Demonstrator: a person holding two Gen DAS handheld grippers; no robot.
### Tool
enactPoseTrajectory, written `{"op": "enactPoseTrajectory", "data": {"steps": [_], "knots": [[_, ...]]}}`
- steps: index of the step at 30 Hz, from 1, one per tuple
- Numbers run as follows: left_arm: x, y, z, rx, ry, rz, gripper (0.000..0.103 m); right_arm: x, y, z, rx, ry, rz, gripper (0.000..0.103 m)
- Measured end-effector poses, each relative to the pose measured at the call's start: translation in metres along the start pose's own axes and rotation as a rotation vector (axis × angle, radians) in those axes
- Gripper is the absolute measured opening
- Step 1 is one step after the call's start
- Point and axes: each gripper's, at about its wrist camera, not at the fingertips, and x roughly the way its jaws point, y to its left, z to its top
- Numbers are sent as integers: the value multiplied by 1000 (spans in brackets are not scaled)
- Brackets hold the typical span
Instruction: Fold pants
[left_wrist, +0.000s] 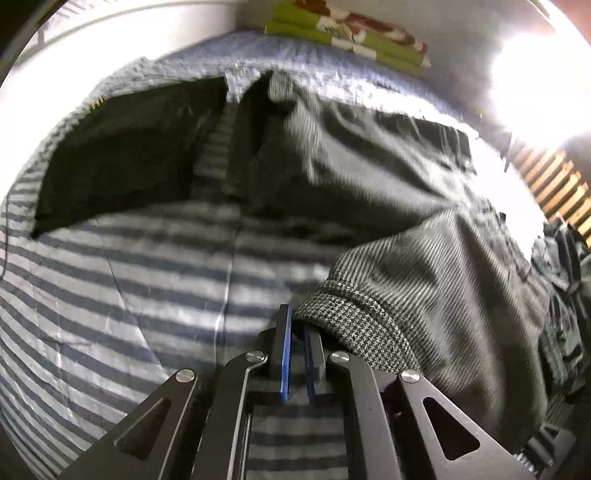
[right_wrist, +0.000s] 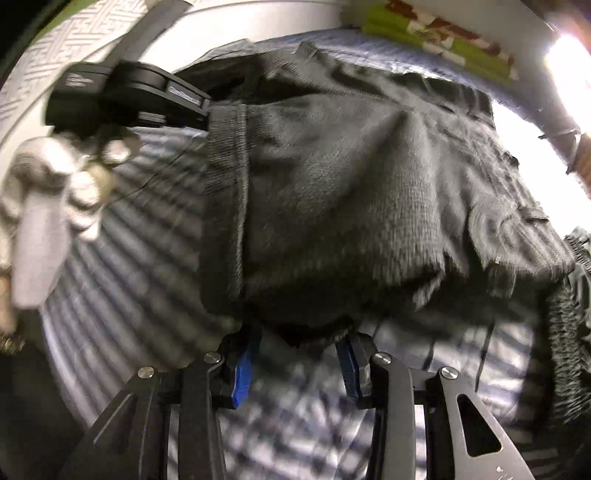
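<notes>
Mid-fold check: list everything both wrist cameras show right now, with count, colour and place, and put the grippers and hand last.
Pants: one, dark grey, on the bed, a hemmed leg end lifted at the left gripper.
Dark garment: one, black, flat on the bed left of the pants.
Sheet: one, blue and white stripes, under everything.
Folded cloth: one stack, green, red and white, far edge of the bed.
Clothes heap: dark, right edge; count unclear.
Left gripper: black, blue pads, narrow gap, hem at its tips.
Right gripper: black, blue pads, wide apart, pants edge between.
Hand: one, blurred, on the left gripper's handle.
</notes>
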Motion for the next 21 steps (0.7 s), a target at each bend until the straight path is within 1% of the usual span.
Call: {"op": "enactPoseTrajectory", "data": {"steps": [1, 2, 3, 4, 5, 6, 7, 8, 9, 10, 11, 12, 13, 14, 15, 17, 19, 21], "knots": [[-4, -1, 2, 0, -10, 10, 3, 4, -3, 5, 25, 15, 29, 33], [-10, -1, 7, -7, -28, 1, 3, 9, -6, 9, 62, 39, 66, 19], [-16, 0, 11, -16, -43, -8, 3, 11, -11, 12, 106, 64, 116, 14], [-19, -5, 16, -26, -58, -13, 3, 11, -18, 14, 167, 86, 202, 5], [-29, -2, 22, -39, -86, -33, 2, 8, -29, 17, 273, 98, 380, 3], [-37, -4, 24, -46, -104, -42, 3, 5, -34, 17, 334, 89, 488, 3], [-47, -3, 27, -54, -127, -47, 3, -1, -41, 17, 408, 63, 640, 3], [-54, 2, 32, -65, -154, -39, 7, -6, -44, 19, 424, 46, 698, 4], [-57, 5, 32, -71, -163, -27, 7, -11, -43, 20, 406, 37, 687, 4], [-58, 8, 33, -76, -163, -10, 9, -17, -37, 22, 334, 33, 571, 5], [-57, 15, 34, -88, -151, -3, 11, -19, -32, 23, 273, 38, 476, 13], [-55, 19, 34, -104, -135, -14, 11, -18, -30, 21, 235, 49, 420, 20], [-50, 21, 34, -112, -120, -18, 12, -15, -28, 18, 229, 62, 405, 36], [-48, 23, 34, -114, -100, -10, 14, -11, -30, 14, 239, 77, 393, 40], [-44, 25, 32, -106, -91, 2, 19, -9, -30, 11, 245, 77, 375, 40], [-44, 25, 29, -90, -86, 42, 23, -8, -35, 12, 250, 48, 317, 40], [-45, 24, 25, -86, -89, 30, 23, -17, -41, 13, 268, -16, 269, 40], [-48, 19, 21, -65, -89, 24, 24, -21, -47, 24, 276, -76, 245, 40]]}}
